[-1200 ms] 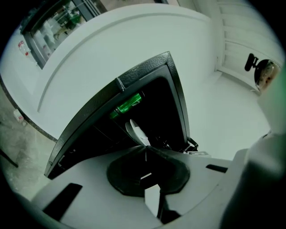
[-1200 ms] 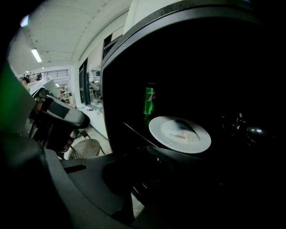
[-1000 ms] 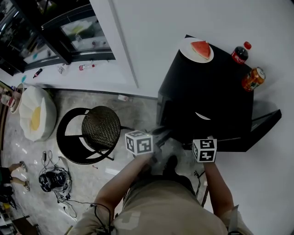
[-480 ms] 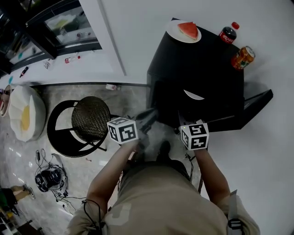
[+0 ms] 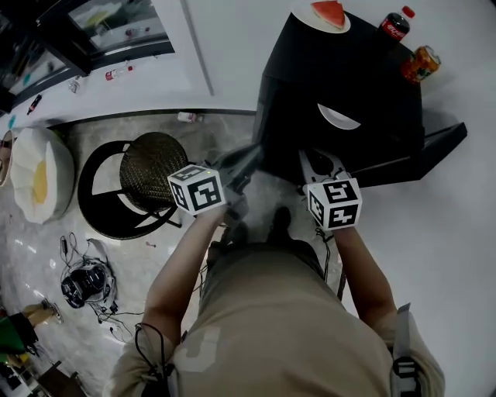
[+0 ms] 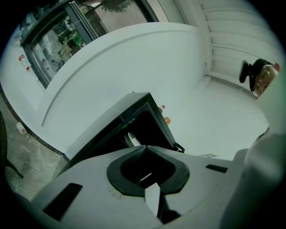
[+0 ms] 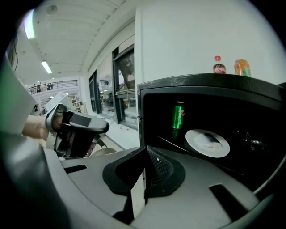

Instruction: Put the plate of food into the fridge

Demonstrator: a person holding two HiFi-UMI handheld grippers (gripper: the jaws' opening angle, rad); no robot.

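A small black fridge (image 5: 364,74) stands with its door (image 5: 422,151) swung open to the right. Inside, a white plate of food (image 5: 339,117) lies on a shelf; the right gripper view shows the plate (image 7: 207,143) beside a green can (image 7: 178,115). In the left gripper view the plate (image 6: 132,139) is only a sliver. A second plate with a watermelon slice (image 5: 323,13) sits on the fridge top. My left gripper (image 5: 246,160) and right gripper (image 5: 313,160) hover before the opening, both shut and empty. Their jaws touch in the left gripper's (image 6: 144,146) and the right gripper's (image 7: 145,147) own views.
A cola bottle (image 5: 394,25) and an orange can (image 5: 418,63) stand on the fridge top. A round wicker stool (image 5: 151,182), a white beanbag (image 5: 39,182) and tangled cables (image 5: 85,287) lie on the floor to the left. A glass-fronted wall (image 5: 108,31) is at upper left.
The head view has shifted, so the fridge now sits nearer the top edge. Both grippers stay shut in front of the opening; the left one has drifted a little left.
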